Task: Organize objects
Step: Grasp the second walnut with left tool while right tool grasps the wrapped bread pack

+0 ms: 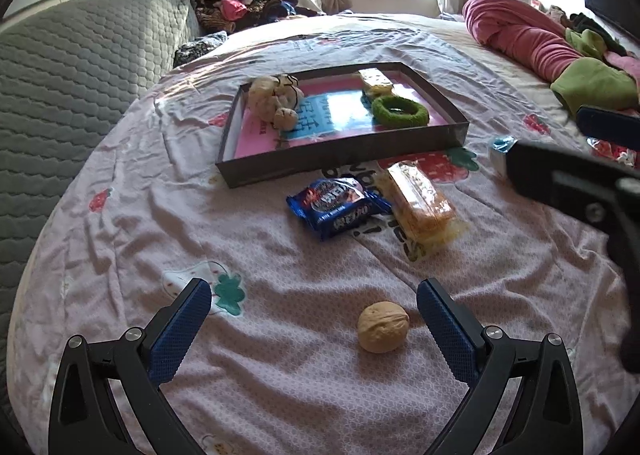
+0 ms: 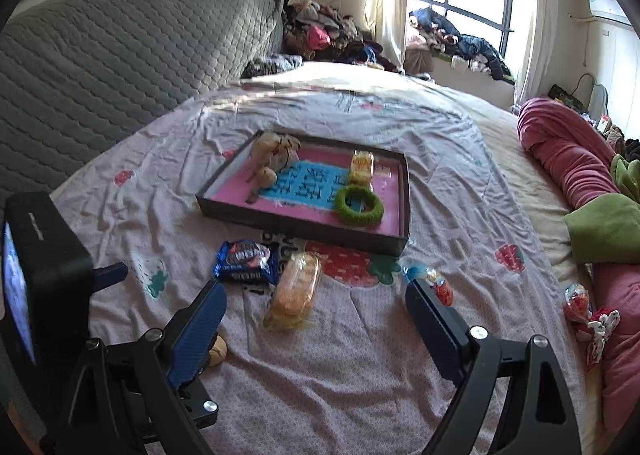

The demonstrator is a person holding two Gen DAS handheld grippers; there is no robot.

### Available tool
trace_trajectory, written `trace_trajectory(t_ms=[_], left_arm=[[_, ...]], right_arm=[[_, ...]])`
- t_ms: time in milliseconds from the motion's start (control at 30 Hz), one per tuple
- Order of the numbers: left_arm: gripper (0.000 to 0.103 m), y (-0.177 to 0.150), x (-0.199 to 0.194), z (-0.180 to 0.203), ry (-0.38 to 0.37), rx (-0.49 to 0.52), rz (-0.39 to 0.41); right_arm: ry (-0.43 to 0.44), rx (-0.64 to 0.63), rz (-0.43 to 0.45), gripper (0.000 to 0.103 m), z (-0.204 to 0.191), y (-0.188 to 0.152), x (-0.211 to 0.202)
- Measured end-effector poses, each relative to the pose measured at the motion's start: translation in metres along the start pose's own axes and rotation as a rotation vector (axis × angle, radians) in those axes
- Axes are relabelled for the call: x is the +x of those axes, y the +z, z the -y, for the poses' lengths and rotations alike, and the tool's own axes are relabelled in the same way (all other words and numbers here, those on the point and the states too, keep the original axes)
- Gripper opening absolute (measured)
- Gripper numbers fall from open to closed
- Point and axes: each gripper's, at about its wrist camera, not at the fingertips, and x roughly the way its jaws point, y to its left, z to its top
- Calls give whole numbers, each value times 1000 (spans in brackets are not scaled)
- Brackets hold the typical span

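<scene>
A walnut (image 1: 383, 327) lies on the pink bedsheet between the fingers of my open left gripper (image 1: 314, 287), closer to the right-hand finger and touching neither. Ahead lie a blue cookie pack (image 1: 336, 207) and a wrapped yellow cake (image 1: 420, 203). Behind them stands a dark tray (image 1: 340, 159) holding a plush toy (image 1: 274, 99), a green ring (image 1: 400, 110) and another wrapped cake (image 1: 374, 83). My right gripper (image 2: 316, 291) is open above the sheet, with the wrapped yellow cake (image 2: 298, 291) lying between its fingertips and just ahead of them. The walnut (image 2: 219, 349) peeks out behind its left finger.
A small blue and red packet (image 2: 430, 279) lies by the right gripper's right finger, and a red wrapped item (image 2: 580, 303) lies further right. A rolled pink blanket (image 2: 568, 159) and a green cloth (image 2: 604, 227) border the right side. A grey quilted headboard (image 1: 80, 67) rises at the left.
</scene>
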Motion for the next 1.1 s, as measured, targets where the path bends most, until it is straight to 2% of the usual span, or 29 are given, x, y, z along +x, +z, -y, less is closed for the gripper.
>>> trace_trajectory(t_ms=[367,633,733,867,933,1033,1100], left_arm=[[102,-13,17,5,-33,2,-24],[102,-14,30,7,-40,-2,-39],[101,-14,31,10,-37,7,-31],[94,-15,36,14,-47,17,-47],[90,-17,38,15,-51,21,-49],[72,-17,41,15,-73,13,-58],[69,-18,43,15,-83,15,-65]], right_arm=[[15,-19,-103,91,-1,-13,52],[32,-27,-137,90,-6,-17,76],[44,-21,-145,83,-6,-17,84],[57,-8,-165,74,-5,-17,96],[56,-10,-175,74,-5,-17,102],[63,-10,-185,71,-5,-19,110],[64,-10,-185,69,-6,-19,113]])
